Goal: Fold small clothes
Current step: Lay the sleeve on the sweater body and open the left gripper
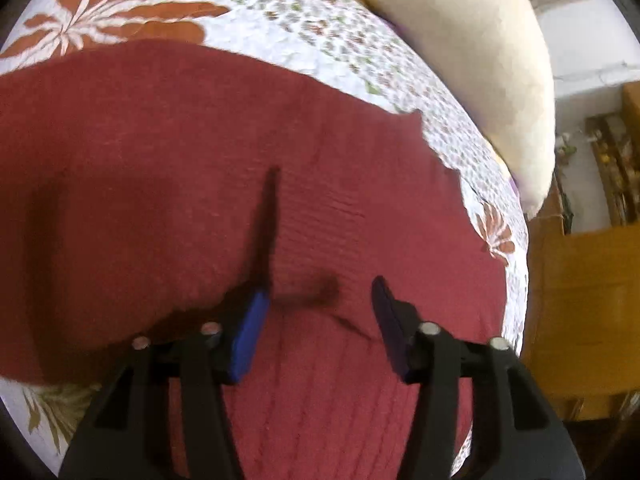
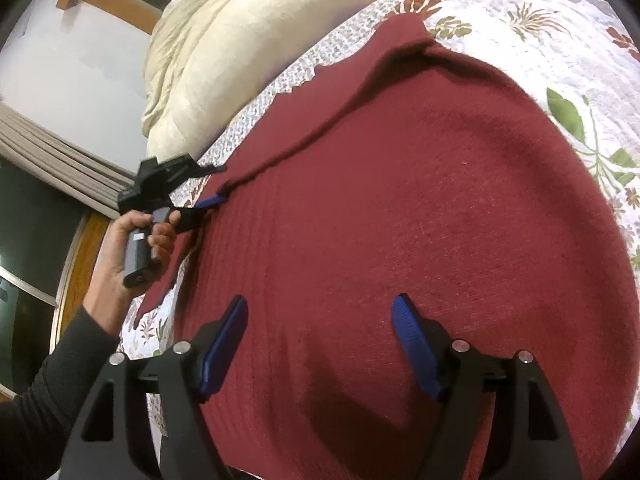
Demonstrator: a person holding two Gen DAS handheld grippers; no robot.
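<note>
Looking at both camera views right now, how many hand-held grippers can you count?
2. The left hand-held gripper is at the maroon garment's edge nearest the cream pillow; the right hand-held gripper hangs open above its middle.

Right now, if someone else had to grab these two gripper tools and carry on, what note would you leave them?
Left gripper: open, holding nothing, fingers over the near edge of the maroon knitted garment.
Right gripper: open, empty, above the middle of the garment.
The garment is spread on the floral quilt, one strip lying across it near the cream pillow.
Done: laid out, mostly flat.
Left: pinch an edge, fold it over, then fold again into a small stack.
</note>
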